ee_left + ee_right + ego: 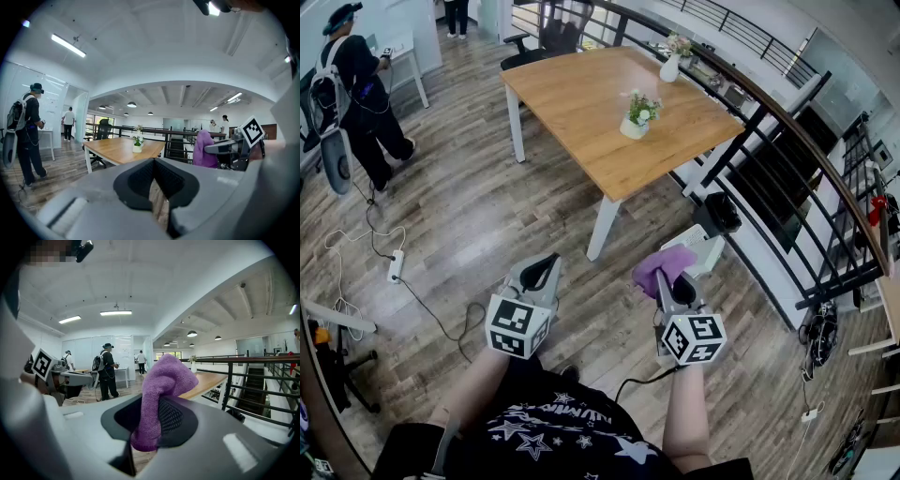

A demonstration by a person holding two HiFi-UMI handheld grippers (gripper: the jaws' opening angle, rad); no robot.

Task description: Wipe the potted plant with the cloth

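Left gripper [542, 269]: jaws clenched together, nothing between them. It is held out over the grey wood-plank floor [459, 216].

Right gripper [678, 287]: jaws grasping a purple microfibre cloth [161, 380]. The cloth is pinched at its lower part and a rounded fold stands up above the pads. The two grippers are side by side, apart, both pointing toward the rectangular light-wood table with white legs [581, 94].

The small white-potted plant with green leaves and white flowers [638, 114] stands upright on that table, toward the side by the black metal railing [787, 122]. It is well apart from both grippers and the cloth does not touch it.

A person in dark clothing with a backpack [354, 84] stands at far left.
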